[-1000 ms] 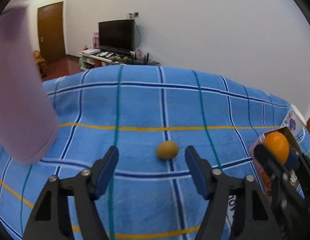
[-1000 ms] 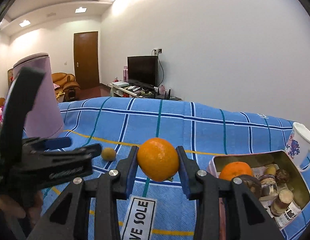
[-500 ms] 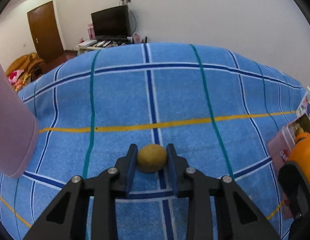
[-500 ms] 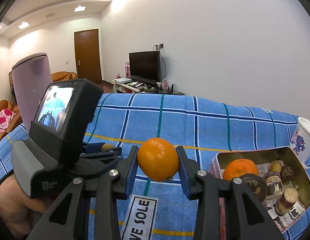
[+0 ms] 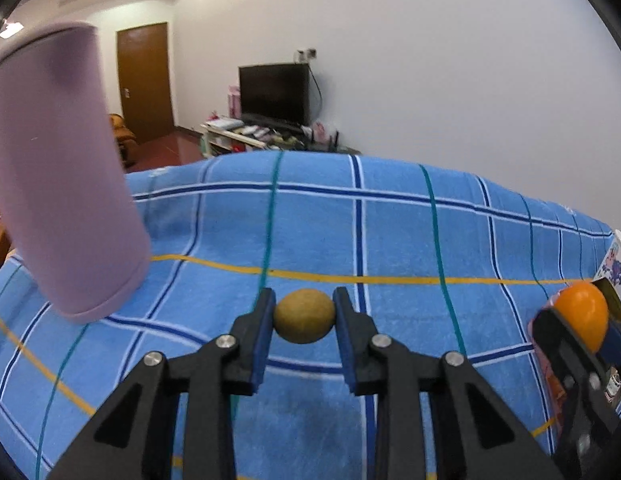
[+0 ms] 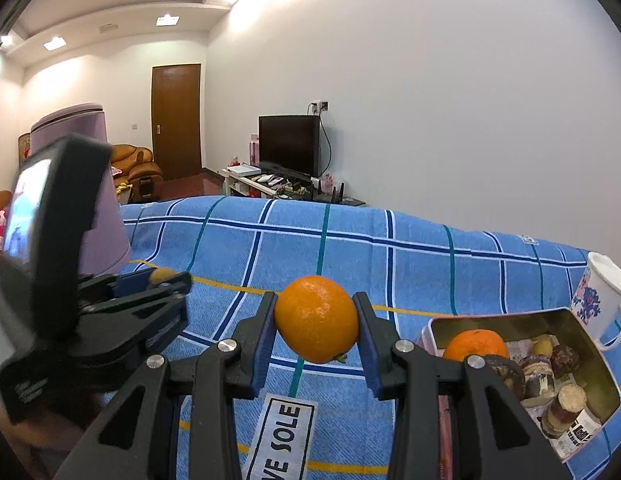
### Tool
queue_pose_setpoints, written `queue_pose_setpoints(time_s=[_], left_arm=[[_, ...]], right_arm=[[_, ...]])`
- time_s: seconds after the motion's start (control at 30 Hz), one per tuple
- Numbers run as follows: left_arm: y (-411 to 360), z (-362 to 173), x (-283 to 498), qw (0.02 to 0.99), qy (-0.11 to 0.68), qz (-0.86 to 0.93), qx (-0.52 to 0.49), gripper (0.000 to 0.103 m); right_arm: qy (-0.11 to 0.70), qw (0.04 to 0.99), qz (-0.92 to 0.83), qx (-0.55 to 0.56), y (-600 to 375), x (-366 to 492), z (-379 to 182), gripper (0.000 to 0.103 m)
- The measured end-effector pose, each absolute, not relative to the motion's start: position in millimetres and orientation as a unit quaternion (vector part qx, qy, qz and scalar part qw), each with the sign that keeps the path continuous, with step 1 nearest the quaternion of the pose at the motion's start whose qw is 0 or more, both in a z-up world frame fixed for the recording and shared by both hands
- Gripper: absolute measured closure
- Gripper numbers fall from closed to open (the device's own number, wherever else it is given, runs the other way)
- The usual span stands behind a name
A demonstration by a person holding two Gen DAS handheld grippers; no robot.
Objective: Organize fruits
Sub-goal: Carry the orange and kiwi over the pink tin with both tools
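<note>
My left gripper is shut on a small yellow-brown round fruit, lifted a little above the blue checked cloth. In the right wrist view that same gripper shows at the left with the fruit between its tips. My right gripper is shut on an orange, held above the cloth. The held orange also appears at the right edge of the left wrist view. An open tin box at the right holds another orange and several small snacks.
A tall lilac container stands on the cloth at the left. A white printed mug sits behind the tin. A label reading "SOLE" lies on the cloth under my right gripper. Beyond the table are a TV, a door and a sofa.
My left gripper moved forward to the small fruit, closed on it, and now has raised it off the cloth. My right gripper kept still with the orange.
</note>
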State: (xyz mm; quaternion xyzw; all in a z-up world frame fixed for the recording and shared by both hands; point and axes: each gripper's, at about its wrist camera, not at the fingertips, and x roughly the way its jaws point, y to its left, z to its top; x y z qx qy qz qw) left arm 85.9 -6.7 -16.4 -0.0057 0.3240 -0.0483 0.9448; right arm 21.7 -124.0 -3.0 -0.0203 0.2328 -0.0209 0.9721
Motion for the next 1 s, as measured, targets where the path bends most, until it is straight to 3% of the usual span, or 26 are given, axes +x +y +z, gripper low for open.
queue_pose_setpoints(time_s=[1.0], left_arm=[[-13.4, -9.6, 10.2, 0.967, 0.254, -0.028, 0.0, 0.072]], right_arm=[[0.212, 0.976, -0.028, -0.039, -126.5, -12.6, -0.5, 0.063]])
